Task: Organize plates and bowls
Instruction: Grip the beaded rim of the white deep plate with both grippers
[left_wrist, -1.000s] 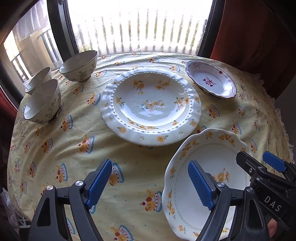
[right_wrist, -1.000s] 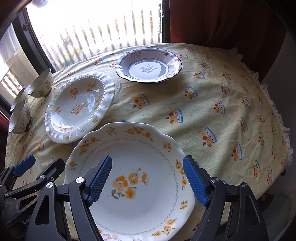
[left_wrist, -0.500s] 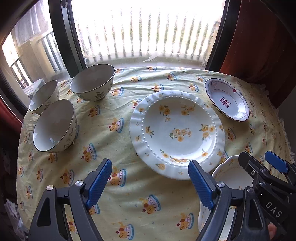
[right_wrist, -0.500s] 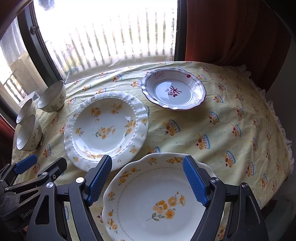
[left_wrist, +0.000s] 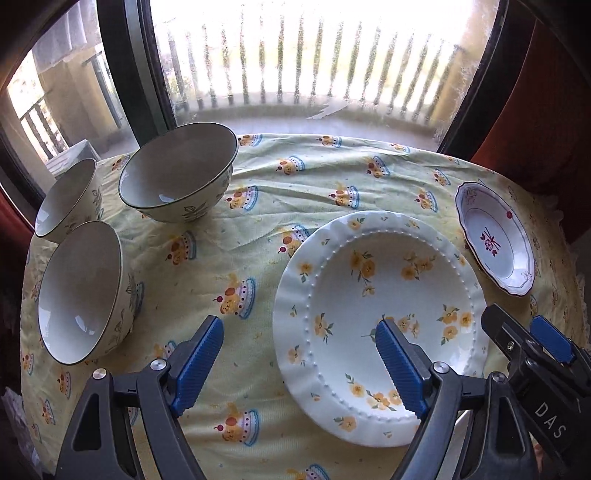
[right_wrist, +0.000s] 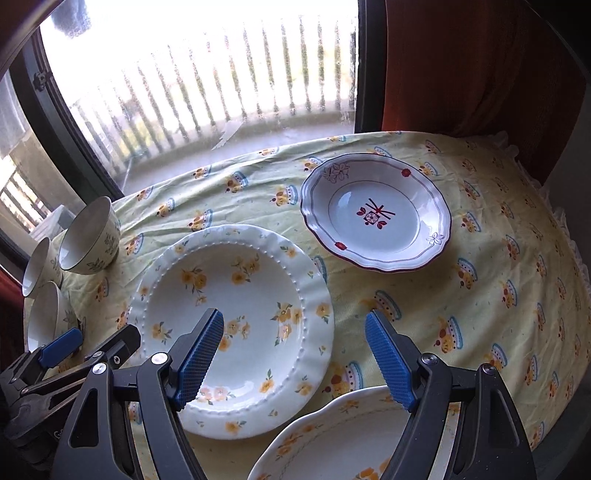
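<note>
Nothing stacked yet. Beaded white plate with yellow flowers (left_wrist: 376, 314) mid-desk; scalloped yellow-flower plate (right_wrist: 343, 439) at 6 o'clock; red-trimmed plate (right_wrist: 376, 214) at 2; three cream bowls (left_wrist: 177, 181) at 10. Left tool (left_wrist: 295, 365) and right tool (right_wrist: 295, 362) both gaping, empty.

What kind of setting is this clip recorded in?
Most likely a home dining spot beside a balcony: a table under a yellow printed tablecloth, set with flowered plates and bowls, against a large window looking onto a balcony railing, with a red curtain at the side.
</note>
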